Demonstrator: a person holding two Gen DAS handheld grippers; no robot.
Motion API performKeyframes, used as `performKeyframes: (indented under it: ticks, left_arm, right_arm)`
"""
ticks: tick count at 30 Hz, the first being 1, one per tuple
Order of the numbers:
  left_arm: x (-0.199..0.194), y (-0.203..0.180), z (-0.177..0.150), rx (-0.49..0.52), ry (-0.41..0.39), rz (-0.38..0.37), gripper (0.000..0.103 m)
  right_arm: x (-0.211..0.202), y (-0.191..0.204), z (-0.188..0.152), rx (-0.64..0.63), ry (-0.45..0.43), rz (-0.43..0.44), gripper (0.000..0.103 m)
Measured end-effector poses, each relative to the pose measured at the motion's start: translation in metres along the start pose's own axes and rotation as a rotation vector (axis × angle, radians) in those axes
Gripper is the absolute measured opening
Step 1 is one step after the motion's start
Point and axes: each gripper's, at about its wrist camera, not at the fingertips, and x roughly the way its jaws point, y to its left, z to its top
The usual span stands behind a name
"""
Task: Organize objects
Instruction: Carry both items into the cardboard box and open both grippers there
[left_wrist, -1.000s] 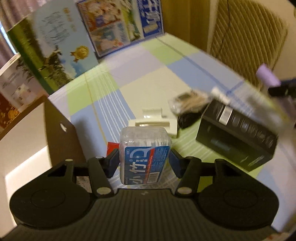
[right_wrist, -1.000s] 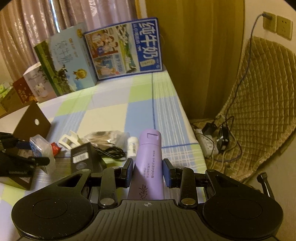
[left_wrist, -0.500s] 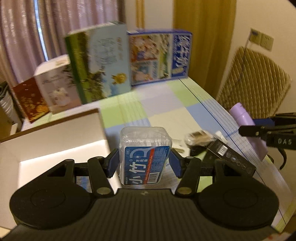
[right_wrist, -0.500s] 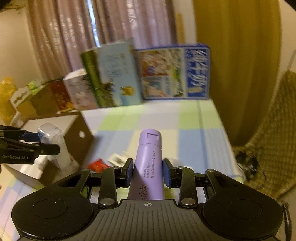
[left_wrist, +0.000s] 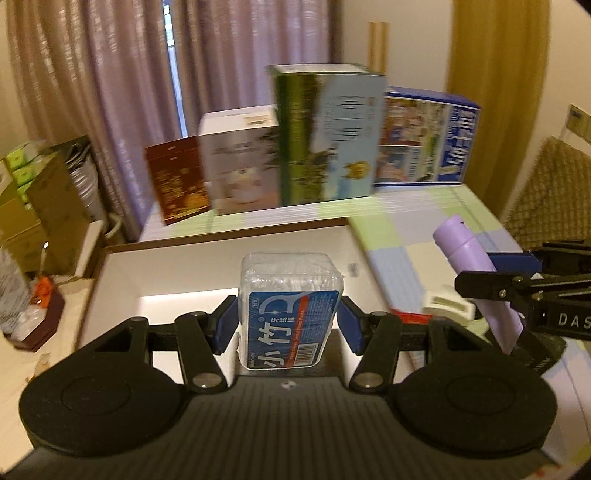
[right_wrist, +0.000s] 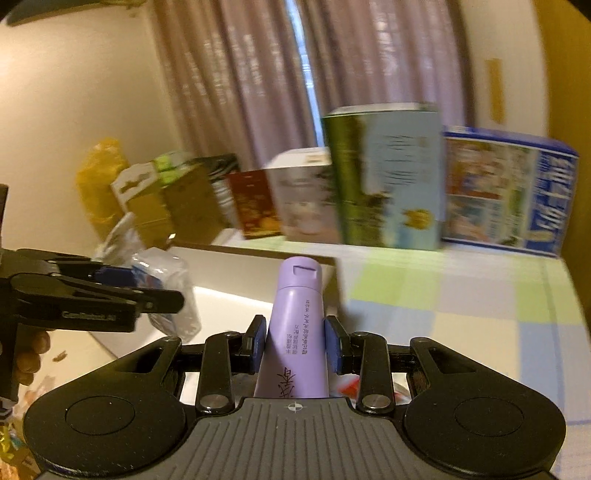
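Note:
My left gripper (left_wrist: 288, 325) is shut on a clear floss-pick box (left_wrist: 290, 310) with a blue label and holds it above the open white-lined cardboard box (left_wrist: 221, 269). My right gripper (right_wrist: 295, 343) is shut on a purple tube (right_wrist: 295, 332), cap pointing forward, just right of the cardboard box (right_wrist: 236, 280). The right gripper with the purple tube (left_wrist: 476, 273) shows at the right of the left wrist view. The left gripper with the floss-pick box (right_wrist: 166, 291) shows at the left of the right wrist view.
Several printed cartons (left_wrist: 328, 136) stand in a row at the table's far edge. A white plastic holder (left_wrist: 447, 306) and a red packet (left_wrist: 410, 315) lie on the checked tablecloth (right_wrist: 461, 295) right of the box. Clutter and boxes (left_wrist: 29, 206) stand left of the table.
Both grippers have swung left, from over the loose items and table's right edge to the cardboard box. The left now holds the floss-pick box over its opening; the right follows beside it.

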Motion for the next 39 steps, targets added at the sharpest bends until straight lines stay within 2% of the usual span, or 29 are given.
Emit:
performKeyframes:
  ticks: [6, 14, 19, 26, 28, 32, 39]
  left_arm:
    - [0.018, 0.047, -0.001, -0.028, 0.041, 0.044, 0.054]
    - [0.073, 0.090, -0.001, -0.069, 0.144, 0.052, 0.054]
    - [0.107, 0.104, -0.002, -0.106, 0.198, 0.019, 0.054]
    - [0.147, 0.107, -0.006, -0.116, 0.263, -0.004, 0.054]
    - [0.154, 0.108, -0.006, -0.122, 0.277, -0.008, 0.054]
    - [0.163, 0.107, -0.008, -0.120, 0.295, -0.014, 0.054]
    - [0.170, 0.106, -0.008, -0.113, 0.310, -0.017, 0.054]
  right_arm:
    - [0.055, 0.032, 0.010, -0.046, 0.044, 0.059, 0.031]
    - [0.134, 0.046, 0.013, -0.095, 0.147, 0.035, 0.031]
    - [0.172, 0.041, 0.012, -0.103, 0.206, -0.007, 0.031]
    - [0.201, 0.035, 0.010, -0.094, 0.247, -0.041, 0.031]
    - [0.204, 0.032, 0.011, -0.075, 0.230, -0.043, 0.032]
    - [0.204, 0.031, 0.014, -0.063, 0.220, -0.048, 0.045]
    - [0.199, 0.032, 0.009, -0.086, 0.227, -0.049, 0.049]
